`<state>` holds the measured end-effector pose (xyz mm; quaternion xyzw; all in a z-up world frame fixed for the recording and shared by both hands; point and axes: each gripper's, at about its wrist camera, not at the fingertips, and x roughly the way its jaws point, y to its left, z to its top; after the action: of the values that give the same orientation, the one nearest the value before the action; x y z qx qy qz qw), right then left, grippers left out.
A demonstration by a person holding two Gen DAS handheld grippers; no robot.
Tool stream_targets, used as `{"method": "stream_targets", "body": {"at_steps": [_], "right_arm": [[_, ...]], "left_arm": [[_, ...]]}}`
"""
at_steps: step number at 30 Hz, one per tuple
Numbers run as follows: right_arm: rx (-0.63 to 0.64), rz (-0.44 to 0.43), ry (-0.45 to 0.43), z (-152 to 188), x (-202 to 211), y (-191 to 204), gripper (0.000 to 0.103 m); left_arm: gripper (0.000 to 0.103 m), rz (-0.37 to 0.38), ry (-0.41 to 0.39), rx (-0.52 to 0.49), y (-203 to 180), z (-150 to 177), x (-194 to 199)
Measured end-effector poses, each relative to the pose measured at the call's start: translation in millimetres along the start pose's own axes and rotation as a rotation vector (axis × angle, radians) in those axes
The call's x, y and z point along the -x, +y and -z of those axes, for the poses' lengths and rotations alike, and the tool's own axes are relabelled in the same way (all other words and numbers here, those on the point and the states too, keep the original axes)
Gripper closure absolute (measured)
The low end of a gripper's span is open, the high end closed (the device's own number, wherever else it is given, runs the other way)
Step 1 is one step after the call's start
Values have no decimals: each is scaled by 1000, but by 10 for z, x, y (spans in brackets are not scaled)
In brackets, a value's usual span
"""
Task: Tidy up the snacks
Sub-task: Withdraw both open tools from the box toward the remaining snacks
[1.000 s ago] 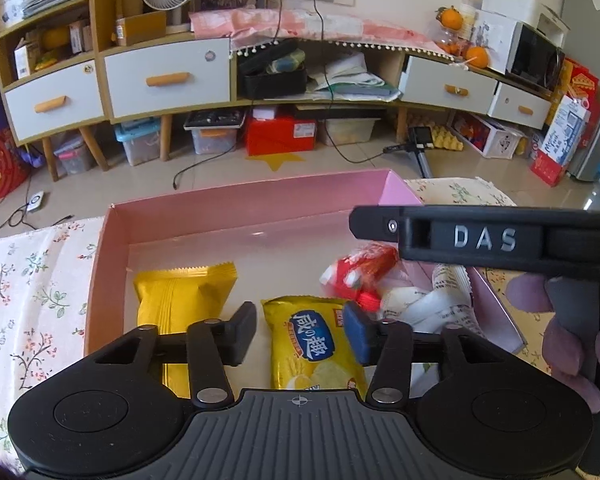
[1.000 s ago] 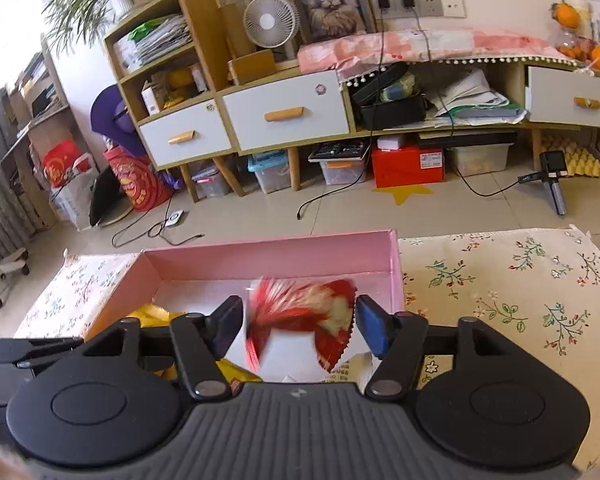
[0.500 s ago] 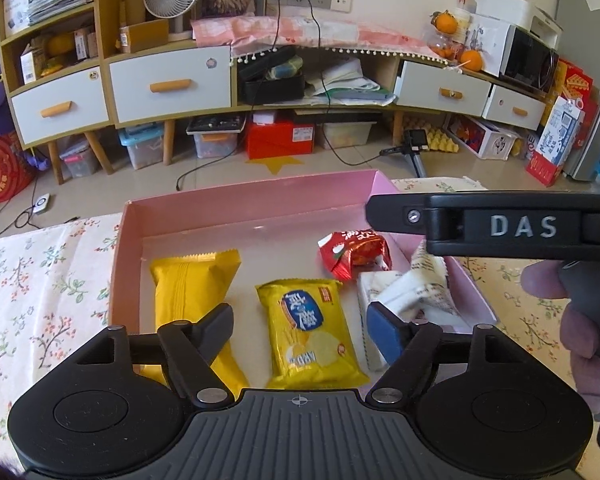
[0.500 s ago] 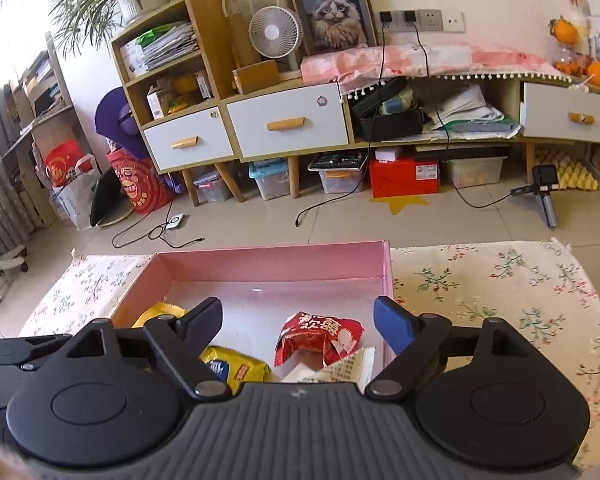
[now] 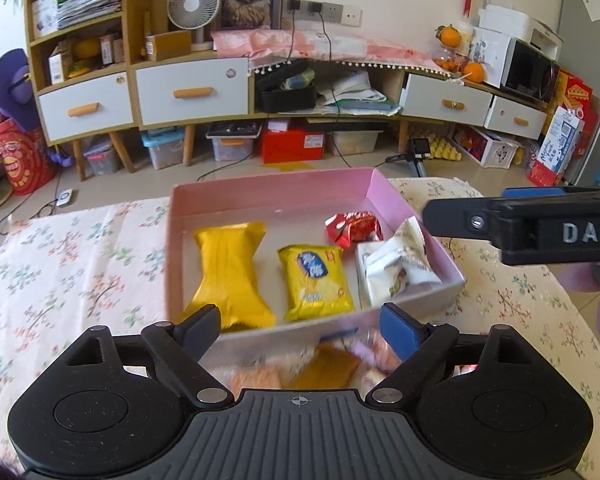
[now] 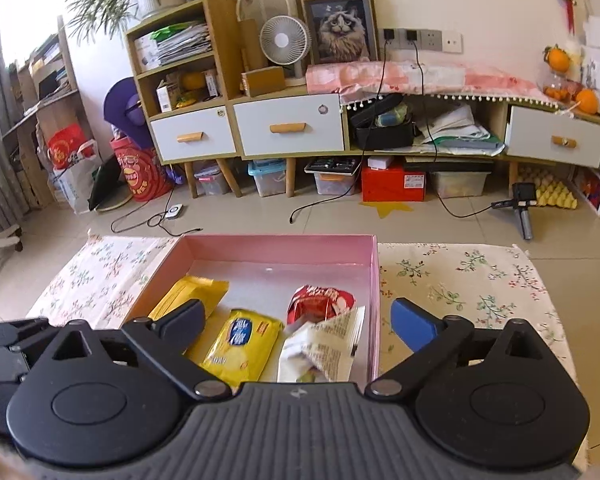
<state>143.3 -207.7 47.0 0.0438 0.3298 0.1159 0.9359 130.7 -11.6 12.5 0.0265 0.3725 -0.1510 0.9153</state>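
Both grippers are being drawn back and up from the pink box point(image 5: 268, 192), and their jaws have just been opening: a second ago the left gripper point(image 5: 300, 326) was closed low over the yellow biscuit packet point(image 5: 314, 282) and the right gripper point(image 6: 296, 322) was holding the red packet point(image 6: 320, 298) up between its pads, whereas both packets are now lying loose on the box floor with nothing gripped. This is being read as two snacks newly released into the box, so that step of the sorting appears finished and the hands are being freed for the next items. Going left to right inside the box, a long gold-yellow pack point(image 5: 228, 272) is lying near the left wall, the yellow biscuit packet is resting just beside it in the middle, the red packet is sitting behind and to the right, and crumpled white wrappers point(image 5: 396, 268) are leaning against the right wall. The left gripper's fingers are being held wide apart and empty over the near rim; below them, outside the box, blurred orange and pink shapes are showing, possibly more snacks, though this cannot be told. The right gripper's fingers are likewise spread wide and empty, straddling the right wall of the box over the floral cloth point(image 6: 480, 292).
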Motion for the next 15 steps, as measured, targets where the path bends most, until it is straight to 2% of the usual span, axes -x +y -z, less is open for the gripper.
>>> {"method": "stream_targets", "body": {"at_steps": [15], "right_arm": [[50, 25, 57, 307, 424, 190, 0]], "left_arm": [[6, -48, 20, -12, 76, 449, 496]]}}
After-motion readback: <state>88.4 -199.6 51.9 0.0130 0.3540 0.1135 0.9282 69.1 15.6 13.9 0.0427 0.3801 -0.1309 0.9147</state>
